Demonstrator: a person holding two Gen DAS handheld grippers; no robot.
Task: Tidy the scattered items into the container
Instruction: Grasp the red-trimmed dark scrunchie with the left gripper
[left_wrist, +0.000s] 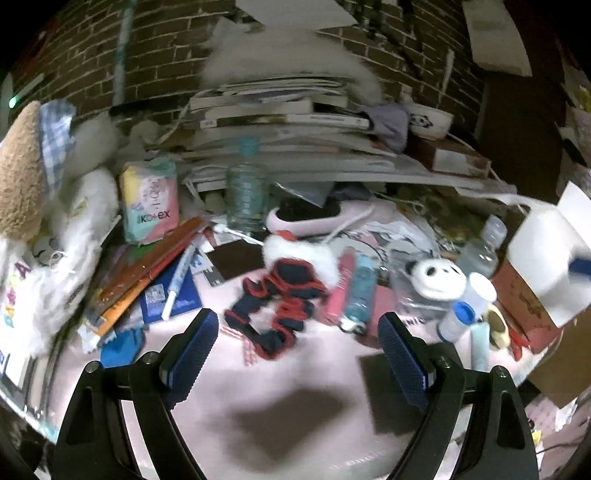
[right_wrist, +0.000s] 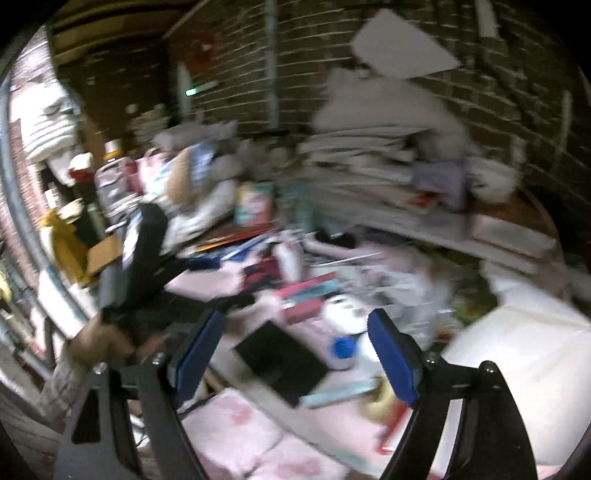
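In the left wrist view my left gripper (left_wrist: 297, 316) hangs open over the pink tabletop (left_wrist: 295, 387), with nothing between its fingers. Just beyond its tips lies a navy and red knitted piece (left_wrist: 280, 306), with pink and blue tubes (left_wrist: 354, 291) and a panda toy (left_wrist: 437, 275) to its right. A white box (left_wrist: 543, 258) with a raised flap stands at the right, and a blurred blue pad (left_wrist: 580, 266) shows in front of it. In the blurred right wrist view my right gripper (right_wrist: 297, 321) is open and empty above a black flat thing (right_wrist: 280, 362). The white box (right_wrist: 524, 369) is at its right.
A tall stack of books (left_wrist: 280, 122) fills the back against a brick wall. A water bottle (left_wrist: 245, 192), a Kotex pack (left_wrist: 151, 201), plush toys (left_wrist: 22, 173), slanted books (left_wrist: 147, 269) and small bottles (left_wrist: 458, 317) crowd the table. A hand (right_wrist: 99, 339) holds the left gripper (right_wrist: 221, 282).
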